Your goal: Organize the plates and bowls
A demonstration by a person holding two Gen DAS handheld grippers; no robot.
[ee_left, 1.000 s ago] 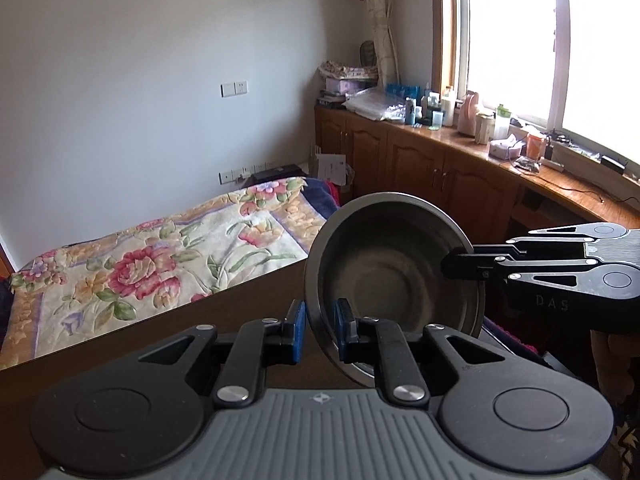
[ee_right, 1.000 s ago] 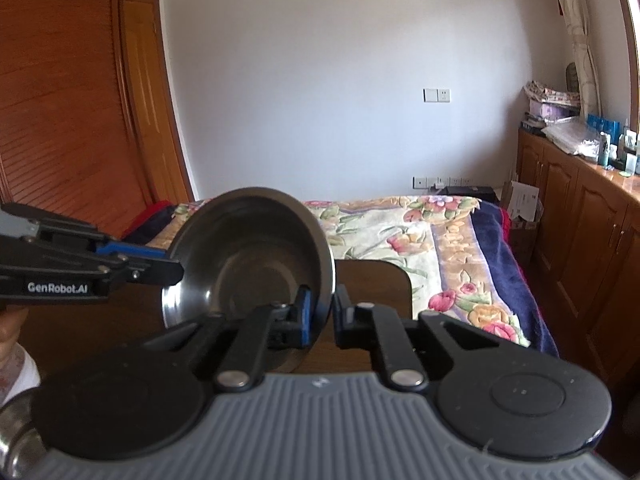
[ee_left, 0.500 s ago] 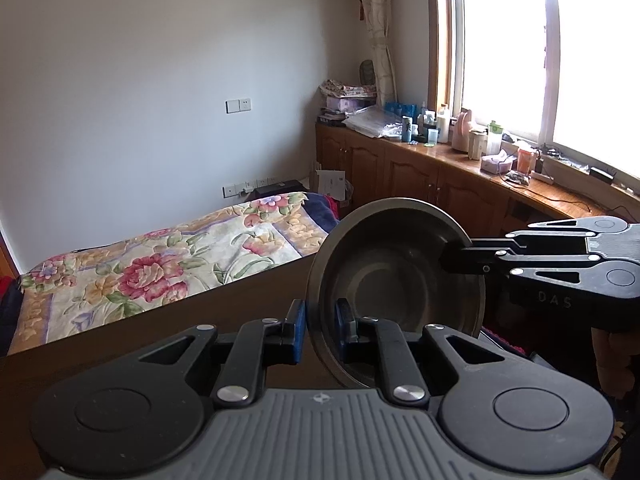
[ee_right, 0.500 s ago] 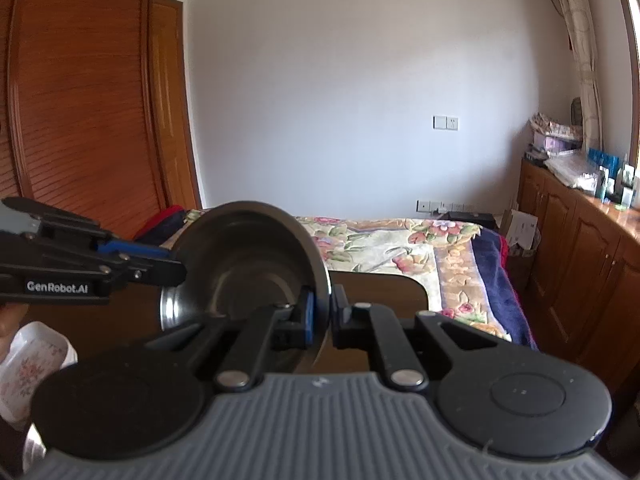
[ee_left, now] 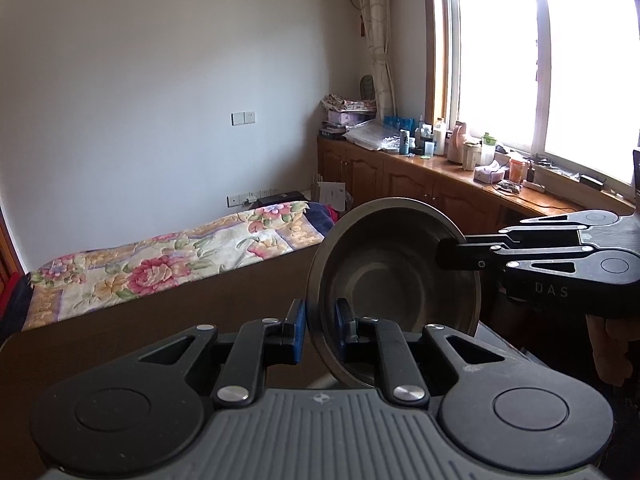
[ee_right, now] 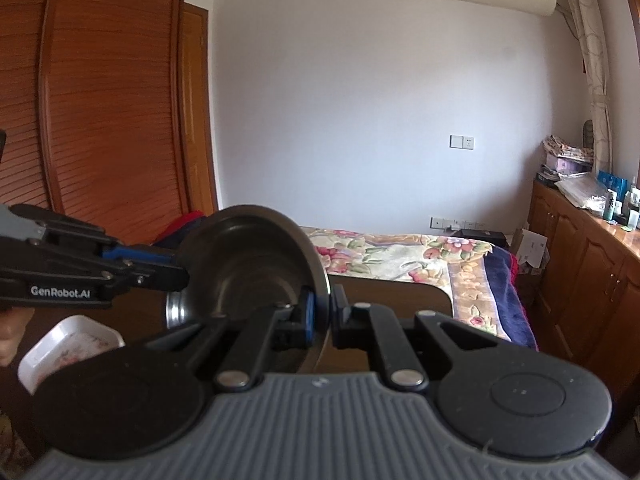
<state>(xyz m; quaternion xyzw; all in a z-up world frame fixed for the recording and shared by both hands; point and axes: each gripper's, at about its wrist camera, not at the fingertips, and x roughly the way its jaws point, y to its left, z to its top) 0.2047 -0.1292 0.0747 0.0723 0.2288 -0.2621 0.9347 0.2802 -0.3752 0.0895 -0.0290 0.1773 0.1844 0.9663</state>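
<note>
The metal bowl (ee_left: 394, 288) is up in the air, tipped on its side, above the brown table (ee_left: 160, 320). The left gripper (ee_left: 318, 330) pinches one side of its rim and the right gripper (ee_right: 322, 316) pinches the other side. A white dish (ee_right: 68, 344) sits on the table, low on the left. I think the bowl is being carried to its spot. Next it must be turned flat and set down softly.

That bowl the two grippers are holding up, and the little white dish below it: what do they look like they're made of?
The bowl looks like metal, probably stainless steel: dull grey sheen, thin rolled rim, faint rings inside. The dish looks like glazed ceramic or maybe melamine: glossy white with a pinkish flower print. It is too blurred to say which.
</note>
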